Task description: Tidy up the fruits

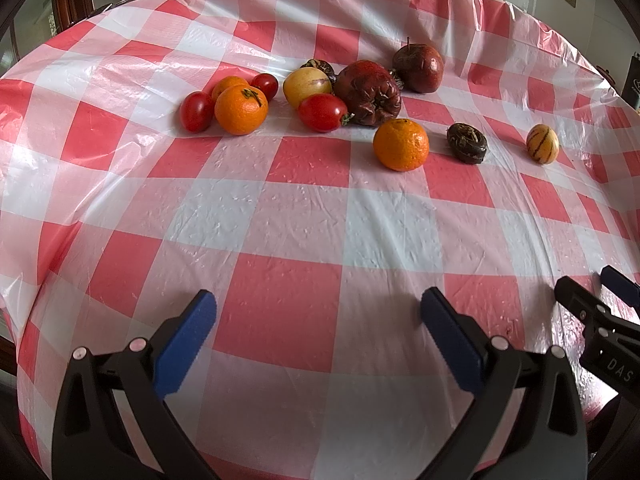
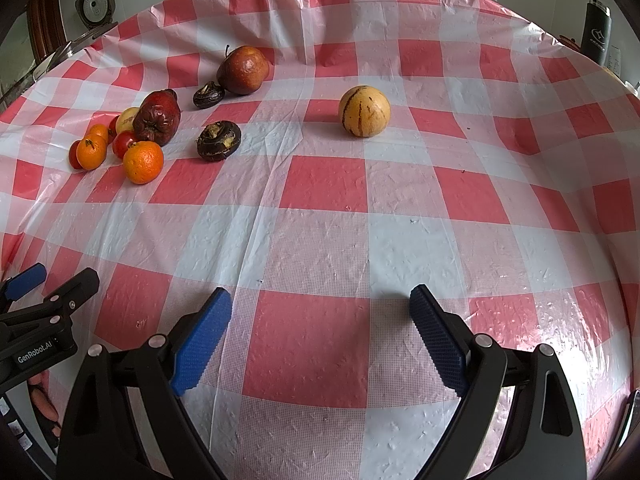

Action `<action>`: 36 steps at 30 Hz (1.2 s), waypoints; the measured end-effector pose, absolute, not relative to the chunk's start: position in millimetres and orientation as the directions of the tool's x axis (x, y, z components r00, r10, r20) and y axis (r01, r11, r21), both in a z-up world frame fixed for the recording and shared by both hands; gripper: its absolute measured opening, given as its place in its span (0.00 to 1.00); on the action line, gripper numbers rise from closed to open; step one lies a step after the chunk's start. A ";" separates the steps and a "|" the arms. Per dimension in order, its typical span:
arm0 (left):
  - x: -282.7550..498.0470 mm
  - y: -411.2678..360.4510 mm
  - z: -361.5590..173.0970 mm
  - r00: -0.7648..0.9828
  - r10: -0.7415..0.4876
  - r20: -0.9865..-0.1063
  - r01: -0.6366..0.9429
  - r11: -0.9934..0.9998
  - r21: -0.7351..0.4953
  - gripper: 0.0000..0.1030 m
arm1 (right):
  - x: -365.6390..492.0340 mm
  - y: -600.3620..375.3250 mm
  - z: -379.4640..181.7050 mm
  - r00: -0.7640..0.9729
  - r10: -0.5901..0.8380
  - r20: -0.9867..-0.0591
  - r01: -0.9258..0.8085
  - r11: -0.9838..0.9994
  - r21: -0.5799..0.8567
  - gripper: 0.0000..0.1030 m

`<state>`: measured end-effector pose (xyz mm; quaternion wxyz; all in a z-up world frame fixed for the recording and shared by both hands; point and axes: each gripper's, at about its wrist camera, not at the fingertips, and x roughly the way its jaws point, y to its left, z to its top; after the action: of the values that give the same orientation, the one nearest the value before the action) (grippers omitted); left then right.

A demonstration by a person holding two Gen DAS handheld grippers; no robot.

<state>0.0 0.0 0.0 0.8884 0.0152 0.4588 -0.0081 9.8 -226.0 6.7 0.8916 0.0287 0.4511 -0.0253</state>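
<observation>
Fruit lies on a red-and-white checked tablecloth point(image 1: 312, 220). A far-left cluster holds a tomato point(image 1: 196, 112), an orange point(image 1: 241, 110), a yellow fruit point(image 1: 307, 87), a second tomato point(image 1: 322, 112), a wrinkled dark red fruit point(image 1: 368, 92) and a red apple point(image 1: 418, 68). Apart from it lie another orange point(image 1: 401, 145), a dark brown fruit point(image 1: 467, 143) and a striped yellow melon point(image 1: 542, 144), point(image 2: 364, 111). My left gripper point(image 1: 318, 300) is open and empty near the front edge. My right gripper point(image 2: 320, 295) is open and empty too, well short of the melon.
A black bottle point(image 2: 597, 32) stands beyond the table at the far right. A round white appliance point(image 2: 96, 6) sits behind the far left edge. The cloth hangs over the rounded table edge. Each gripper shows at the side of the other's view.
</observation>
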 end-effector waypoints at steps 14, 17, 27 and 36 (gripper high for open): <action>0.0 0.0 0.0 0.579 0.000 -0.815 0.028 0.999 0.020 0.99 | 9.8 -226.3 7.0 0.592 -0.020 -0.806 0.071 0.997 0.028 0.85; 0.0 0.0 0.0 0.579 0.000 -0.815 0.028 0.999 0.020 0.99 | 9.8 -226.3 7.0 0.592 -0.020 -0.806 0.071 0.997 0.028 0.85; 0.7 -0.3 -0.1 0.571 -0.004 -0.821 0.035 0.999 0.020 0.99 | 9.4 -225.0 7.0 0.588 -0.010 -0.809 0.045 0.999 0.021 0.85; 35.5 -19.6 7.6 0.579 -0.064 -0.813 0.100 0.995 -0.007 0.99 | 9.2 -256.3 15.4 0.613 0.038 -0.789 0.104 0.986 0.129 0.84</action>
<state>35.5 -19.6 7.6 0.8883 0.0198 0.4566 -0.0462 9.2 -256.3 15.4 0.8944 0.0810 0.4394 -0.0184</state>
